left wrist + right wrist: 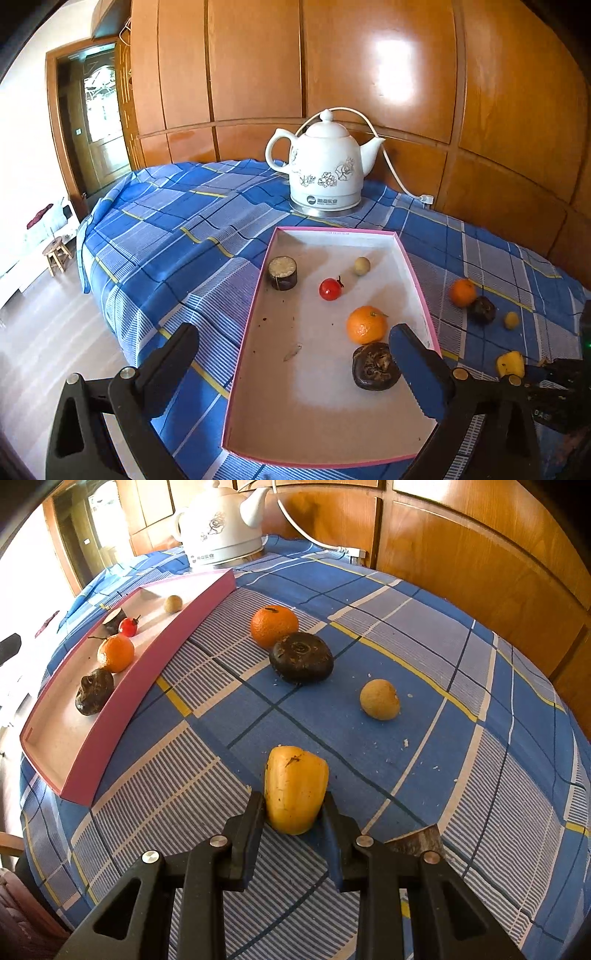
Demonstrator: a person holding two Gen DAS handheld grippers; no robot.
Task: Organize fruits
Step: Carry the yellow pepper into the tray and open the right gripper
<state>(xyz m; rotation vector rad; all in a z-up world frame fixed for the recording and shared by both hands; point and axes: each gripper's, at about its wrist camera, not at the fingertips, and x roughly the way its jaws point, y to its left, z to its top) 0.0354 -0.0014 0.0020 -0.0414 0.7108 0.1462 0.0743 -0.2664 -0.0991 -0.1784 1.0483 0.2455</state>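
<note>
A pink-rimmed tray [417,273] [122,705] lies on the blue plaid cloth. It holds a tangerine [366,325], a red cherry tomato [330,289], a small tan longan [362,266], a dark wrinkled fruit [375,366] and a dark cut cylinder [282,272]. My left gripper [291,369] is open above the tray's near end, empty. My right gripper [293,812] is shut on a yellow pepper-like fruit [295,788] on the cloth. Beyond it lie a longan [379,699], a dark round fruit [301,657] and a tangerine [274,626].
A white ceramic kettle [325,166] with a cord stands behind the tray, against a wooden panelled wall [369,74]. The table's left edge drops to the floor, with a small stool [57,254] below. A brown patch [417,840] shows by my right fingers.
</note>
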